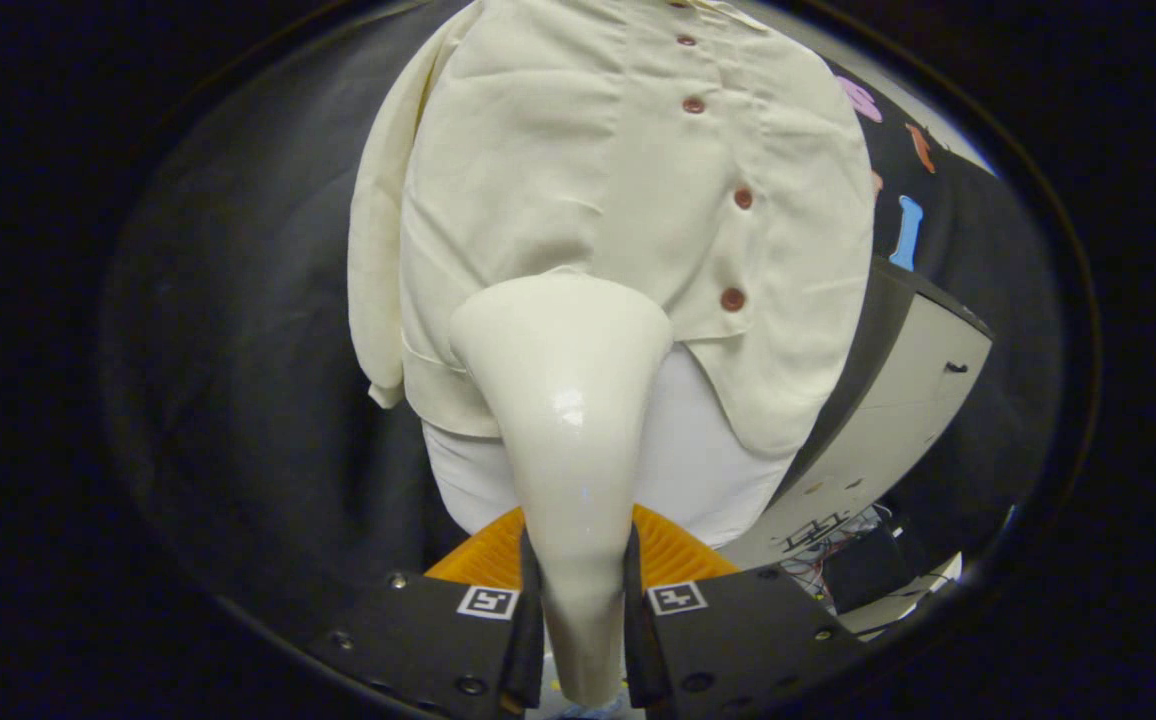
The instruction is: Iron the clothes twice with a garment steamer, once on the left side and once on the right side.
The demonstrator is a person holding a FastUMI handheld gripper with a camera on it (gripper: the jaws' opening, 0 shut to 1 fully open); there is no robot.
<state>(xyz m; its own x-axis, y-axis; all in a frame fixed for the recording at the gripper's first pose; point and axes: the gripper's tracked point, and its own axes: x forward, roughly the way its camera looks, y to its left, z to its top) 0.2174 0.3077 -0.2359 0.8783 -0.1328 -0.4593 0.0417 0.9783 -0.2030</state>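
1. 2 black gripper point(578, 620) fingers point(530, 630) press on the narrow handle of a glossy cream-white plastic garment steamer point(566, 400), one finger on each side; the gripper is clamped on it.
2. From the fingers the steamer runs forward and widens into a rounded head. The head lies over the lower front of the garment, on the side of the button row away from the grey panel.
3. Beyond the fingers hangs a cream-coloured button-front fabric shirt point(578, 180). Whether the steamer head touches the cloth or sits just off it cannot be told.
4. 4 dark red round buttons point(732, 298) are clearly seen in a line down the shirt front, beside the steamer head. The lowest one sits level with the head's top edge.
5. Below the shirt hem, a plain white fabric layer point(698, 450) shows on both sides of the steamer neck.
6. Just ahead of the fingers, behind the handle, sits an orange ribbed part point(673, 555).
7. A light grey flat panel point(898, 420) stands beside the shirt, with black cloth point(238, 350) on the opposite side.
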